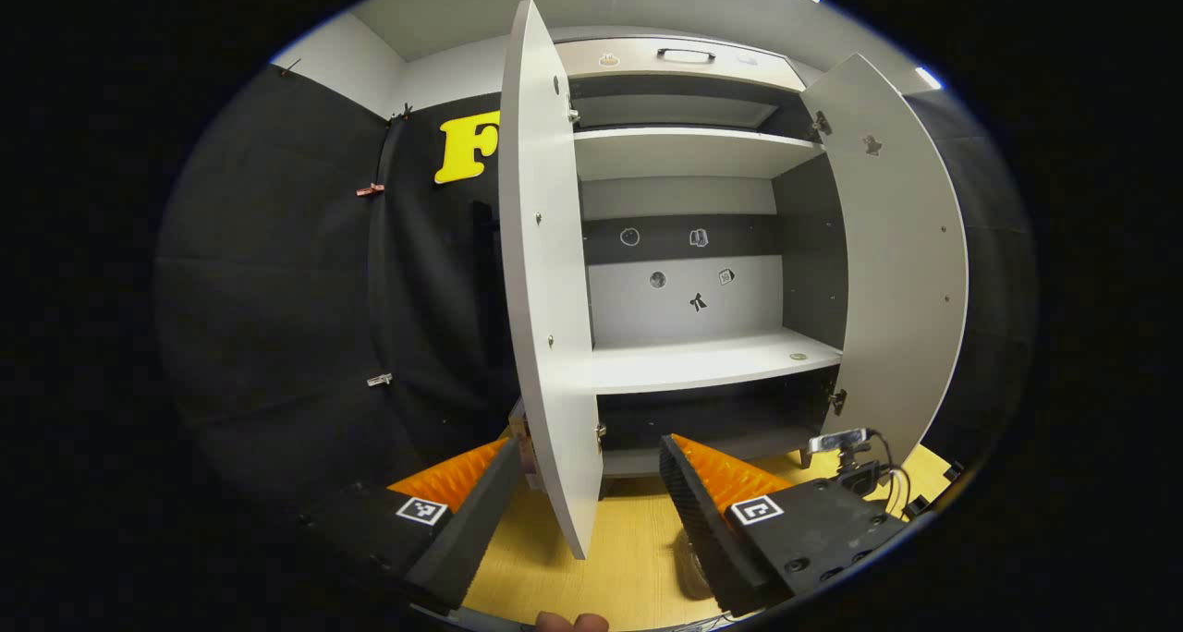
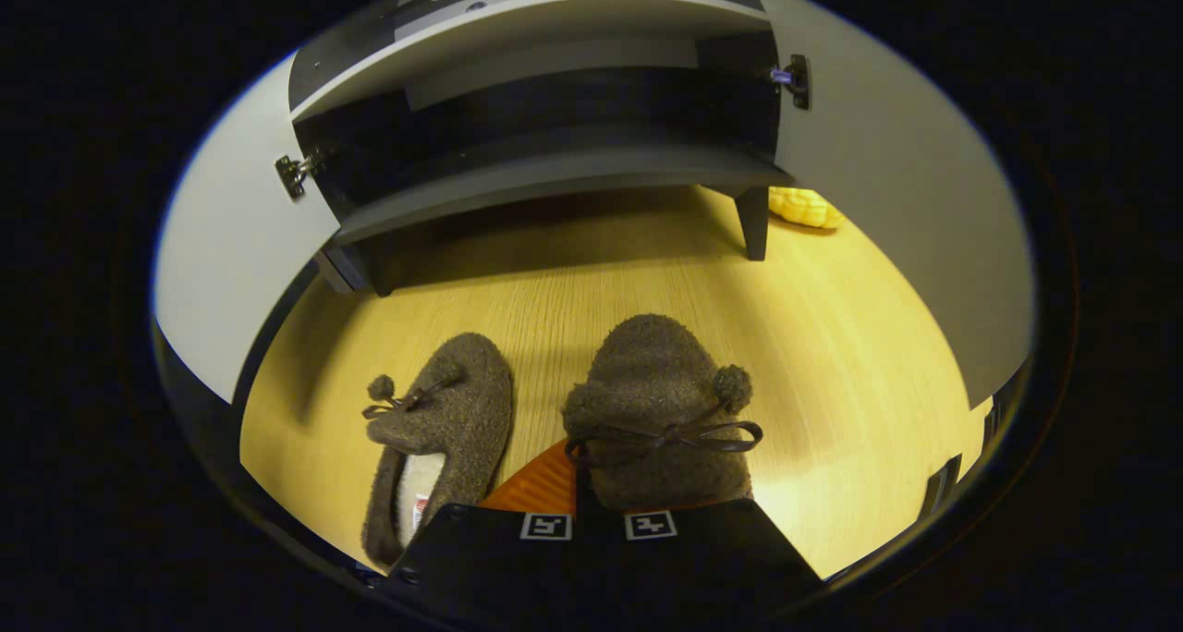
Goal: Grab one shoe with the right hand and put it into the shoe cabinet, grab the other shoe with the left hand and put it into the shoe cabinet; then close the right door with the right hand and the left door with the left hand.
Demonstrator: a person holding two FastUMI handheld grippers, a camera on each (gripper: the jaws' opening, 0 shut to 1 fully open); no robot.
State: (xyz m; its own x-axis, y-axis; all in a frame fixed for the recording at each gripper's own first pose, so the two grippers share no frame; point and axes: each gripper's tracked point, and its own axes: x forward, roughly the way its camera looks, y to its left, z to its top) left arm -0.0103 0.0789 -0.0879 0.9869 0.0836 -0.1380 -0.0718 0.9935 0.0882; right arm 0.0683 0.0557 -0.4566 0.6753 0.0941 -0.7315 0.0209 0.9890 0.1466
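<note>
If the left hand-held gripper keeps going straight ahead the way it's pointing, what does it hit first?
Most likely the edge of the open left door, which stands between the left hand-held gripper's spread fingers. Depth is hard to judge; past it lies the cabinet's middle shelf.

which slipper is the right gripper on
The right-hand slipper in the right gripper view, bow nearest the right gripper. The other slipper lies untouched beside it.

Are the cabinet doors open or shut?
Open: the left door and right door swing outward, baring the shelves.
</note>
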